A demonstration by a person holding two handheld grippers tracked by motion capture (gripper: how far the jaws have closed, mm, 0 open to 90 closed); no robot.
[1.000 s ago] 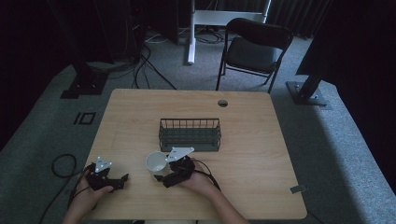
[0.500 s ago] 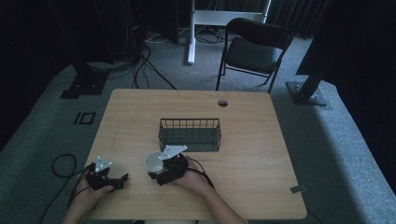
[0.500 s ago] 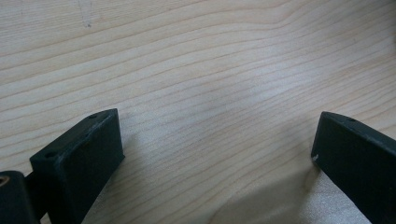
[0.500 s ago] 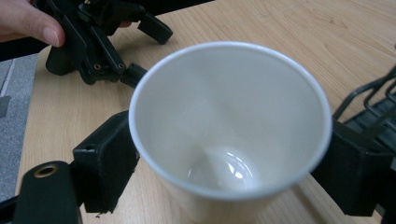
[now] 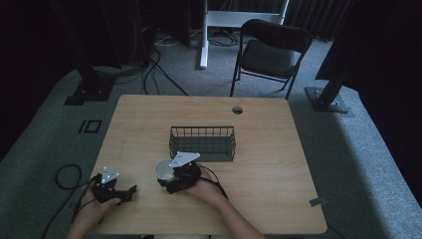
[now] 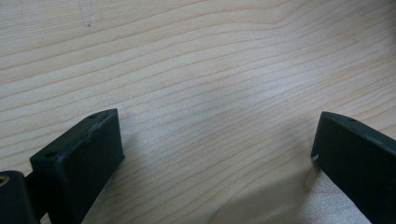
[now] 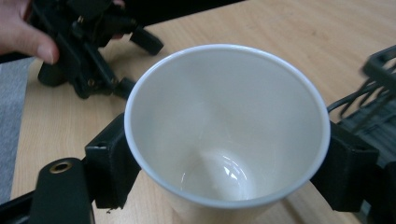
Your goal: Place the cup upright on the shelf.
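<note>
A white cup (image 7: 224,126) sits empty between the two black jaws of my right gripper (image 7: 224,175), which press on its sides just below the rim. From above, the cup (image 5: 163,170) is near the table's front, just left of the right gripper (image 5: 167,178), and the basket is behind it. My left gripper (image 5: 130,192) rests at the front left corner, held by a hand. Its jaws stand wide apart over bare wood, so the left gripper (image 6: 215,149) is open and holds nothing.
A dark wire basket (image 5: 201,129) stands empty at the table's middle, close behind the cup; its corner (image 7: 378,70) is at the right. A cable hole (image 5: 237,110) is near the far edge. A folding chair (image 5: 268,50) stands beyond the wooden table (image 5: 278,164).
The right gripper has shifted slightly left at the cup. The left gripper has stayed where it was.
</note>
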